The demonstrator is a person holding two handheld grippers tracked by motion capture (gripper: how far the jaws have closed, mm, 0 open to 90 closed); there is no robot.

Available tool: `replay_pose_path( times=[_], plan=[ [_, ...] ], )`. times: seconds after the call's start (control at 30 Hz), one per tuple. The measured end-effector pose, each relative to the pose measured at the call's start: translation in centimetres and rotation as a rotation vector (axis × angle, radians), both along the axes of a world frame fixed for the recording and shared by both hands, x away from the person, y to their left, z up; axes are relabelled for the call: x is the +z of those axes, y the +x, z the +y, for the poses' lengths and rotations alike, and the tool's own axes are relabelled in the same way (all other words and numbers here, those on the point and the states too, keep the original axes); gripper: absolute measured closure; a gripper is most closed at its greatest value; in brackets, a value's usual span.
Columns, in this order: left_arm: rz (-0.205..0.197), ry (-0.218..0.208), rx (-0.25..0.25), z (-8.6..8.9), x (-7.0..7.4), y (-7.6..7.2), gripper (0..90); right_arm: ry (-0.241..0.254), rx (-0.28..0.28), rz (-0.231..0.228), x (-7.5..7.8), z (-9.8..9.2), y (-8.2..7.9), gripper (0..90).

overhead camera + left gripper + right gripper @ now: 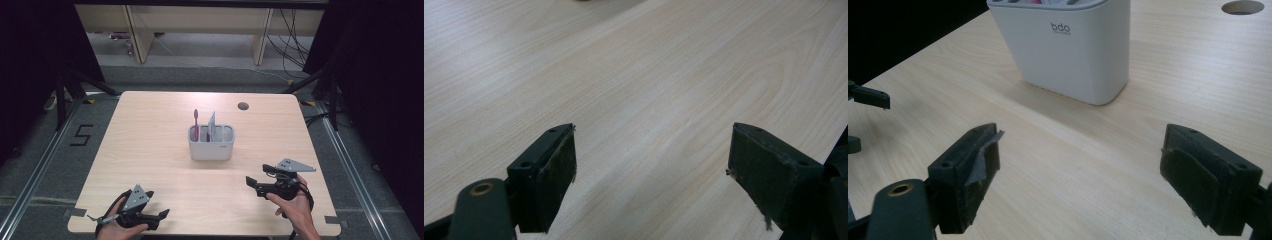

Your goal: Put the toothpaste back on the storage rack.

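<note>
A white holder (210, 143) with several compartments stands mid-table; a red toothbrush (196, 123) and a grey tube (211, 125) stand upright in it. In the right gripper view the holder (1068, 47) lies just ahead, marked "bdo". My left gripper (164, 214) rests near the table's front left edge, open, nothing between its jaws (651, 160). My right gripper (251, 183) sits at the front right, pointing left, open and empty (1080, 170).
The light wooden table (150, 150) has a round cable hole (243, 106) at its back right. Beyond the table are wooden furniture legs and cables on the floor. A "5" is marked on the floor to the left (81, 135).
</note>
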State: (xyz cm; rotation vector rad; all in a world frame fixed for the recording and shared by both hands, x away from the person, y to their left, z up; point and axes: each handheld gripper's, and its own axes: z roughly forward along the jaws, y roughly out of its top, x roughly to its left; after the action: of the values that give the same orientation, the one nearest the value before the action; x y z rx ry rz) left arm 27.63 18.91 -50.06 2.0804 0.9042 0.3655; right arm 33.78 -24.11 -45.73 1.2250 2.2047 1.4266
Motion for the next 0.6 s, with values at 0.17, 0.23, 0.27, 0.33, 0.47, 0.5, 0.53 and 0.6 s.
replay_pose_path(
  times=[0.17,0.23,0.27,0.33,0.47,0.5,0.53,0.6],
  plan=[
    [-0.001,-0.001,-0.001,0.0,0.0,0.0,18.8,0.019,-0.013,0.033,-0.4,0.0,-0.7,16.8],
    [-0.003,0.004,0.002,0.1,0.0,0.0,18.8,-0.013,-0.010,-0.013,-0.7,-0.2,-0.7,16.7],
    [-0.002,0.003,0.002,0.0,0.0,0.0,18.8,-0.021,-0.023,0.015,-0.8,-0.1,-0.9,16.7],
    [-0.001,0.000,-0.001,0.0,0.0,0.0,18.8,-0.009,-0.010,0.004,-1.1,-0.1,-1.0,16.6],
    [-0.004,0.001,0.003,0.0,0.0,0.0,18.8,-0.010,0.012,0.018,-1.2,-0.1,-1.4,16.6],
    [-0.004,0.003,0.003,0.1,0.0,0.0,18.8,0.002,0.003,0.039,-1.3,0.0,-1.6,16.6],
    [-0.002,0.000,-0.001,0.0,0.0,0.0,18.8,-0.014,0.018,0.013,-1.4,-0.1,-1.5,16.6],
    [0.000,0.001,-0.001,0.0,0.0,0.0,18.8,-0.009,0.015,0.021,-1.5,-0.1,-1.7,16.7]
  ],
)
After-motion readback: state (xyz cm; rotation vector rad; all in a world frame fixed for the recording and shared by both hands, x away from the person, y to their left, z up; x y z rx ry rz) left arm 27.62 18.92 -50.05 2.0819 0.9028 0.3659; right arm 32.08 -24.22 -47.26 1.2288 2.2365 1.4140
